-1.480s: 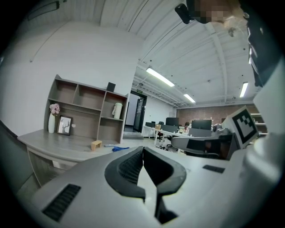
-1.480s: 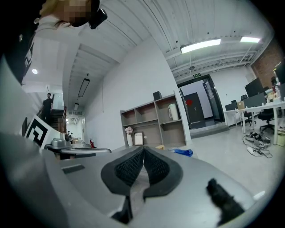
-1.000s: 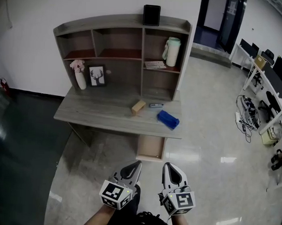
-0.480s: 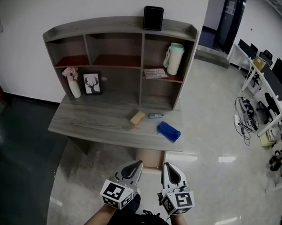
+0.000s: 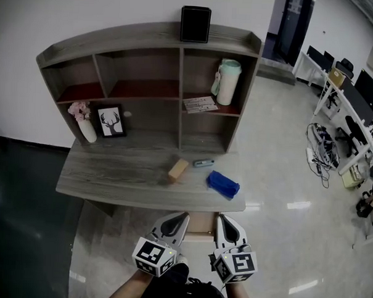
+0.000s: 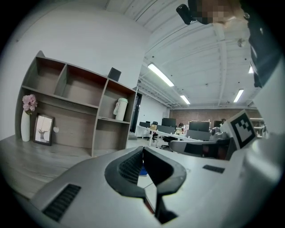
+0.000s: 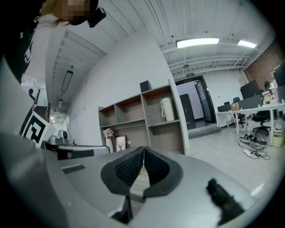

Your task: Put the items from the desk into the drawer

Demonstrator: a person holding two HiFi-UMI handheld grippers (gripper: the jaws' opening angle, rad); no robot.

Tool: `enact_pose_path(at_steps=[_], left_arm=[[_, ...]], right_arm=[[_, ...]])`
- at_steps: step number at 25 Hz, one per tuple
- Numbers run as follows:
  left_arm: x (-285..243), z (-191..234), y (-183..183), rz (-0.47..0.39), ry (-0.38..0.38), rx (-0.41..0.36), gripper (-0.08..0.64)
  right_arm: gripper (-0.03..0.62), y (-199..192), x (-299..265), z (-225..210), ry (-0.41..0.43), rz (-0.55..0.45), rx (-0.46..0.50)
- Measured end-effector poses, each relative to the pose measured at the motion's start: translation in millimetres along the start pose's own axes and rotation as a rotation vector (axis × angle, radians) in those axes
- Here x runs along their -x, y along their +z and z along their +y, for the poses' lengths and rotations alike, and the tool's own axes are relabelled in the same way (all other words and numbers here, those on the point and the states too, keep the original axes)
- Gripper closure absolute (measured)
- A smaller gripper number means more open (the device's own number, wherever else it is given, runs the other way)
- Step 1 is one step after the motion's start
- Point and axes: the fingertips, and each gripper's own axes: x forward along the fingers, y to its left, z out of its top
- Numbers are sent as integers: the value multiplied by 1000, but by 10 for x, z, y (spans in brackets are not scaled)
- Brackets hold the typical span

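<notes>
On the grey wooden desk lie a tan block, a small grey-blue object and a blue packet. A drawer stands open under the desk's front right. My left gripper and right gripper hover side by side in front of the desk edge, both shut and empty. In the left gripper view the jaw tips meet, and in the right gripper view the jaw tips meet too.
The hutch holds a white vase with flowers, a deer picture, a pale green bottle, papers and a black box on top. Office desks and cables stand at the right.
Both grippers have come closer to the desk; the desk now fills more of the head view and the drawer lies just ahead of the jaw tips.
</notes>
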Motion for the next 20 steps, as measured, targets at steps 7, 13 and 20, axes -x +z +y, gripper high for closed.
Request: enact_pose_path(at_steps=[7,13,20], left_arm=[[-149,234,-14,-3,-11,1,549],[-183,293,29,-17,-6,13,549],[-337,303,10,-12,-3,18,549]], right_arm=[[580,-82,-228,-58,-21,24,10],[580,-117,-267,-107,-29,44,11],[580,-107,-358,-282,-11,57,-19]])
